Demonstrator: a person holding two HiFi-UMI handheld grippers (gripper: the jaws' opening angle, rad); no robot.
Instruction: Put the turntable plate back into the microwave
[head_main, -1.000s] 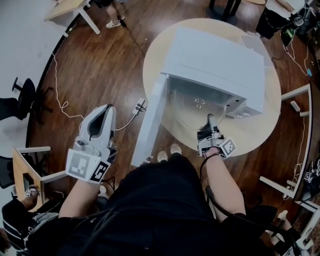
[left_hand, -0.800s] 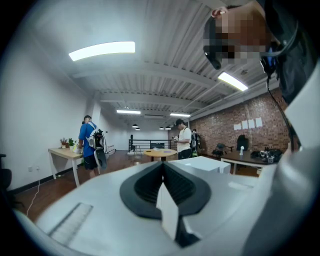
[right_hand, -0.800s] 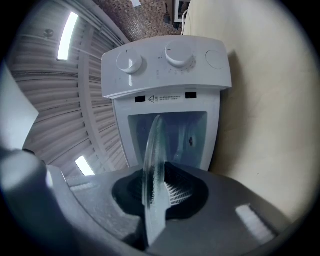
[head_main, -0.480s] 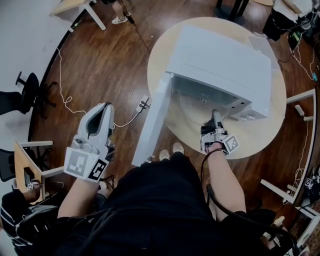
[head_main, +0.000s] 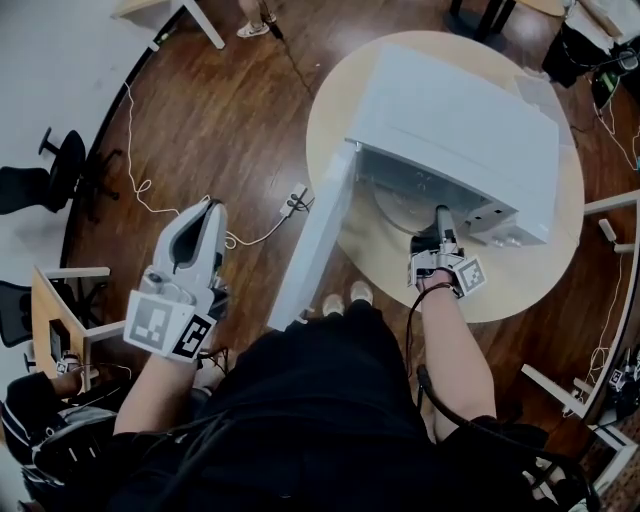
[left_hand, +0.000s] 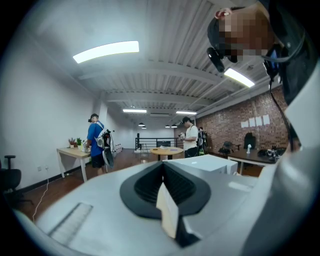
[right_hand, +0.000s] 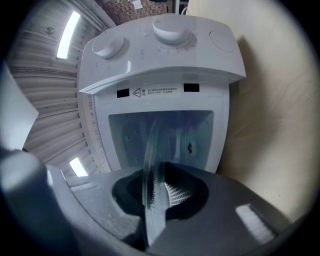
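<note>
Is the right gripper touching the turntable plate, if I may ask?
Touching. In the right gripper view, the right gripper pinches the turntable plate by its rim.

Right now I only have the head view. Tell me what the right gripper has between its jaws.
Observer: Its own view shows the right gripper clamped on the glass turntable plate, seen edge-on.
Operator: Report what lies ahead of it.
Observer: The open microwave cavity; the plate lines up with its middle.
Operator: Check the left gripper.
Observer: The left gripper has its jaws together, nothing between them.
</note>
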